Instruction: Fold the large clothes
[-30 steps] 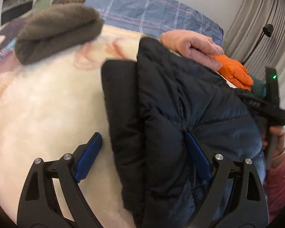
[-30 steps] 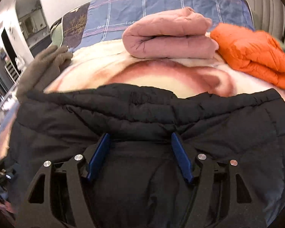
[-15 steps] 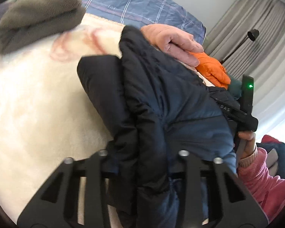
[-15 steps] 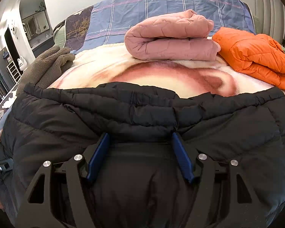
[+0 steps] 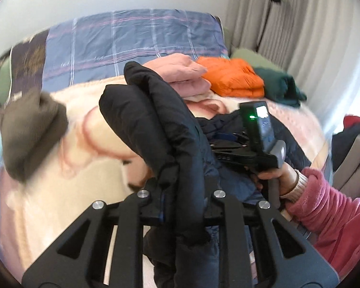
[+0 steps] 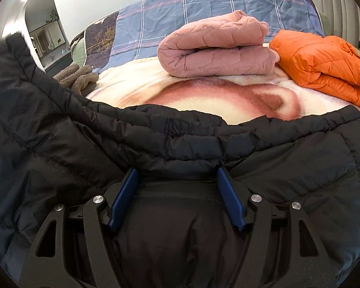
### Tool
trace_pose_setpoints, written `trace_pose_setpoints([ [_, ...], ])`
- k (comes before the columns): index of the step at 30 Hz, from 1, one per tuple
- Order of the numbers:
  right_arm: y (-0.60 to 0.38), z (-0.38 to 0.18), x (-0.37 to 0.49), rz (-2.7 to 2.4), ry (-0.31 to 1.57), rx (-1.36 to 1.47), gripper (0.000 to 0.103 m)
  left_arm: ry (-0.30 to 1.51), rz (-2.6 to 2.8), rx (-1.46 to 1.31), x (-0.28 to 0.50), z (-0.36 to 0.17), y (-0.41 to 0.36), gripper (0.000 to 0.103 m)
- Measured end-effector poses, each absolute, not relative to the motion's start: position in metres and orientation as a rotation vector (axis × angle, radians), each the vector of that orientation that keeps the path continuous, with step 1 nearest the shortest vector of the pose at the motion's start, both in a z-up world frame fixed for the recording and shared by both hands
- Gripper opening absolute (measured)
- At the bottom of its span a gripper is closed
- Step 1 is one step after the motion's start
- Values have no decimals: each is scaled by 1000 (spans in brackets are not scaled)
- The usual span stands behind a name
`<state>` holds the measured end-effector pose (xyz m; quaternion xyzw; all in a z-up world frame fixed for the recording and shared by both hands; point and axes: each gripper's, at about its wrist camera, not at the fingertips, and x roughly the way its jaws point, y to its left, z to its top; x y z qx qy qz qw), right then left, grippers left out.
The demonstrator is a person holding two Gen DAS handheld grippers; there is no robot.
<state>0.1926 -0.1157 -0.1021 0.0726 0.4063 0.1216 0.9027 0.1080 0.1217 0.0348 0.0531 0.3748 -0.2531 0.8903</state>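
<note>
Left gripper (image 5: 182, 206) jaws, wide a second ago, now clamp a thick fold of the black puffer jacket (image 5: 156, 129), lifted off the blanket (image 5: 60, 204) at frame centre. Right gripper (image 6: 176, 196) jaws stay wide, resting on the jacket's flat body, lower frame. Fold-over looks underway. Folded pink quilted jacket (image 6: 216, 48) and orange puffer jacket (image 6: 324, 64) sit behind, upper frame.

The black puffer jacket (image 5: 156, 129) hides the left tool's (image 5: 183, 199) fingertips. The brown garment (image 5: 31, 132) at far left is blurred. The jacket runs off the near edge.
</note>
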Motion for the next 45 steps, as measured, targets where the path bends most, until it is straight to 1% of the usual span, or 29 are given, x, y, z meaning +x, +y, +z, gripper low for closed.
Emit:
trace_pose_setpoints([
  [4, -140, -84, 176, 275, 838, 245, 69, 813, -485, 176, 112, 54, 87, 19],
  [5, -150, -75, 165, 293, 831, 280, 67, 821, -470, 185, 113, 59, 80, 19],
  [6, -159, -68, 155, 335, 823, 302, 64, 827, -463, 189, 115, 62, 74, 19],
  [8, -169, -62, 135, 452, 823, 332, 50, 840, -455, 184, 118, 67, 64, 19],
  [10, -170, -72, 130, 501, 881, 365, 42, 850, -456, 178, 121, 72, 53, 19],
  [12, -163, -98, 139, 485, 941, 391, 39, 858, -478, 176, 123, 76, 34, 19],
  [13, -160, -105, 144, 494, 943, 402, 37, 859, -485, 180, 123, 77, 27, 19],
  [14, -153, -112, 150, 518, 938, 407, 36, 862, -489, 196, 124, 76, 14, 19],
  [17, -146, -112, 155, 542, 931, 382, 36, 889, -495, 242, 126, 71, -20, 19],
  [21, -172, -104, 142, 528, 924, 471, 34, 917, -511, 257, 125, 68, -53, 19],
  [23, -197, -87, 119, 456, 865, 479, 34, 914, -509, 270, 123, 70, -66, 19],
  [27, -259, -58, 61, 364, 678, 491, 38, 934, -529, 308, 127, 67, -93, 21],
  [30, -302, -55, 41, 325, 629, 550, 38, 960, -565, 331, 131, 56, -119, 24],
  [34, -339, -65, 35, 231, 646, 637, 38, 1017, -655, 330, 138, 29, -155, 35],
  [37, -353, -71, 33, 244, 654, 690, 38, 1072, -741, 315, 140, 4, -178, 47],
  [39, -353, -68, 36, 245, 654, 700, 39, 1076, -791, 304, 138, -8, -186, 52],
  [41, -355, -64, 34, 242, 652, 696, 40, 1074, -856, 272, 135, -13, -188, 60],
  [45, -359, -66, 23, 230, 665, 695, 40, 1081, -998, 149, 135, -14, -178, 65],
])
